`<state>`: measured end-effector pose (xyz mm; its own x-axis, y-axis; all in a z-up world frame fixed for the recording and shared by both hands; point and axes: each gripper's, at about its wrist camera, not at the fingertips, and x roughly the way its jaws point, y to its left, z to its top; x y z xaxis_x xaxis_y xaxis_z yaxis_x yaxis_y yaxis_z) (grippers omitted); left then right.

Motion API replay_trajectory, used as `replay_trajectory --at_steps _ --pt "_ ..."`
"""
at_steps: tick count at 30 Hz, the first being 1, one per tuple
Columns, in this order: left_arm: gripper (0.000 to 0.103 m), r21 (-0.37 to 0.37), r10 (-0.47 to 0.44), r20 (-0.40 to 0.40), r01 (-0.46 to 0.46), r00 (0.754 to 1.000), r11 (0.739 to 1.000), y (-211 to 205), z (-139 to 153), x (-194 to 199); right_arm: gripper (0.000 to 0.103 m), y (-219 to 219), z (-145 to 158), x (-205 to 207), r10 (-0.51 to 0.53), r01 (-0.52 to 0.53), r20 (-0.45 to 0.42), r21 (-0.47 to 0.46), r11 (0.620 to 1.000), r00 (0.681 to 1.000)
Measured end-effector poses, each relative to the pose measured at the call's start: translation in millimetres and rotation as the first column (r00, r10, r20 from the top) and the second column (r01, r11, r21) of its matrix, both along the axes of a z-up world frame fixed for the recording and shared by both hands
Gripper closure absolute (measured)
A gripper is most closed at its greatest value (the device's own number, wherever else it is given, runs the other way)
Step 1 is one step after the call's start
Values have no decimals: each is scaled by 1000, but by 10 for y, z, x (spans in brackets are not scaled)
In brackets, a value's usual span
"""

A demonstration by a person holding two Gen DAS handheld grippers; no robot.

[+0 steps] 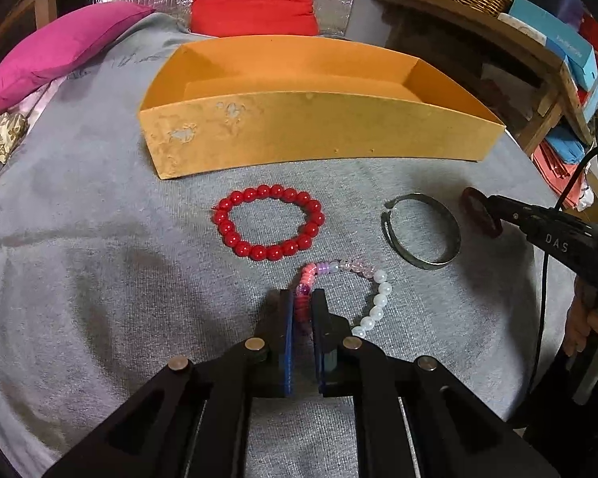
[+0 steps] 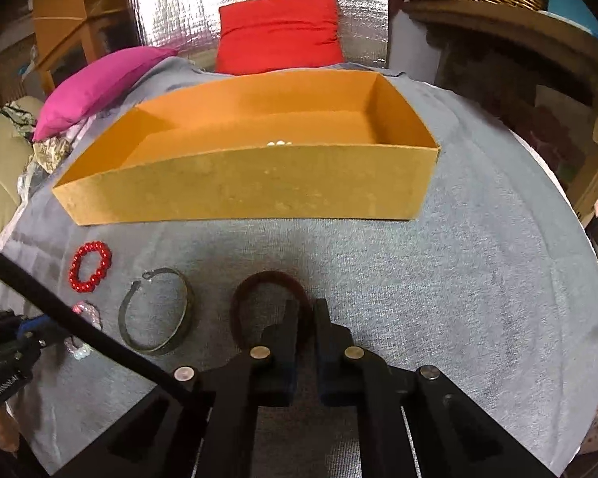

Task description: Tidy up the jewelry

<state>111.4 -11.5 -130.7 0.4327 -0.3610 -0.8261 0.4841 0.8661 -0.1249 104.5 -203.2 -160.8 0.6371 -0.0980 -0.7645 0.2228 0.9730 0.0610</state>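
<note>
1. Work surface: a table covered with grey knitted cloth is recorded, with a shallow open orange cardboard box at its far side. The box is judged to be the collecting place for the jewelry.

2. Box contents: a few small white beads are just visible over the near wall in the right wrist view; nothing more of that item can be made out.

3. Left gripper: it is closed on the pink end of a bracelet of pink, lilac and white beads, which lies on the cloth near the camera. The grip is taken on one side of the loop, presumably so the rest can hang free when lifted.

4. Right gripper: its jaws are brought together on the right arc of a dark maroon bangle, lying on the cloth near the box's near wall. Whether the bangle is clear of the cloth cannot be told.

5. Items untouched: a bracelet of round red beads lies between the box and the left gripper; an open dull metal cuff bangle lies to its right, apart from it.

6. Assessment: both held pieces remain outside the box; transfer over the near wall is judged the step in hand.
</note>
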Motion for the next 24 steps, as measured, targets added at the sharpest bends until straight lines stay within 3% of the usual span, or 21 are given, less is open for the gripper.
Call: replay_trajectory --at_steps 9,11,12,14,17,24 --pt "94 -14 -21 -7 21 1000 1000 -120 -4 8 95 -198 25 -66 -15 15 1 73 997 1000" --pt "95 -6 -28 -7 28 1000 1000 -144 -10 15 89 -247 38 -82 -26 26 1 90 996 1000" --pt "95 0 -24 -4 24 1000 1000 -139 -10 12 82 -269 39 -86 -30 30 -1 103 994 1000" --pt "94 9 -21 -7 21 1000 1000 -157 -15 23 79 -296 40 -96 -38 37 3 114 993 999" --pt "87 6 -28 -9 28 1000 1000 -184 -13 23 79 -269 17 -89 -29 30 -8 107 994 1000" --pt "90 -7 -35 -2 35 999 999 -173 -8 5 81 -45 -60 2 11 -11 -32 2 1000 999"
